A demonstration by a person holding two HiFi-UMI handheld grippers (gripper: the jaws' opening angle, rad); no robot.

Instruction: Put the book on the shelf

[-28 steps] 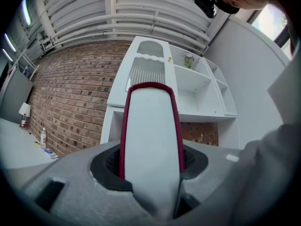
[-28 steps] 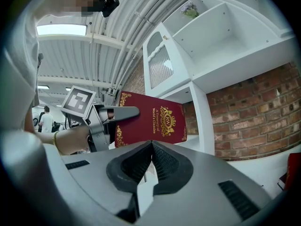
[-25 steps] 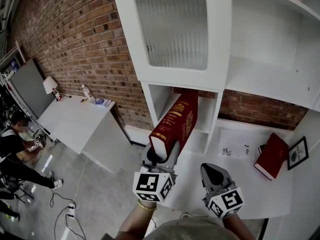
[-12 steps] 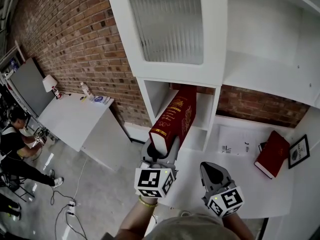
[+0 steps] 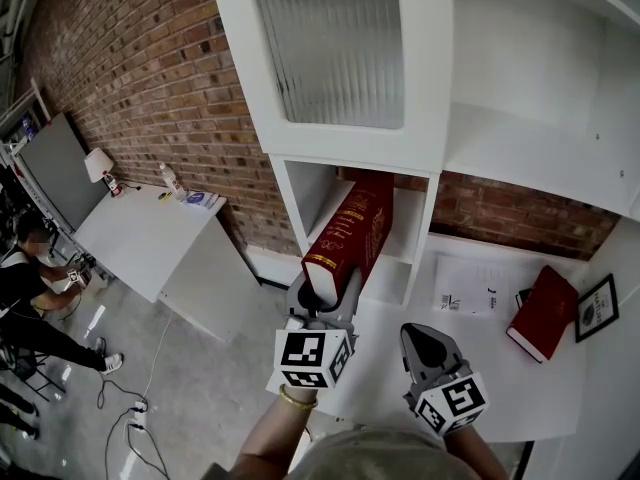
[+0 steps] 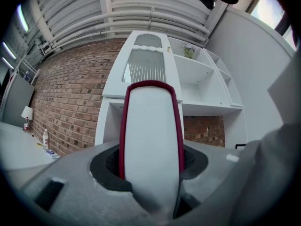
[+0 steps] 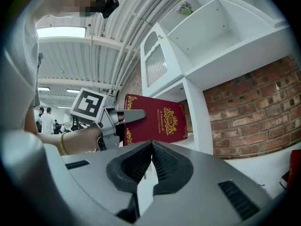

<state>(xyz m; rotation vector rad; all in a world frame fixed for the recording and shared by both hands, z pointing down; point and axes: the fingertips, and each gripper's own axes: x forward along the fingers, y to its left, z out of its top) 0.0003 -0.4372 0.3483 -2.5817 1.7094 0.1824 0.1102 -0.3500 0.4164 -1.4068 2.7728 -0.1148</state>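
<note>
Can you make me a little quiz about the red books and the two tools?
1. True or false: the left tool is gripping the big red book by its lower end.
2. Where does the second red book lie? A: on the floor. B: on the white counter. C: behind the glass door.
3. Fill the gap: the right tool has its jaws together and holds ____.

Key: 1 true; 2 B; 3 nothing.
</note>
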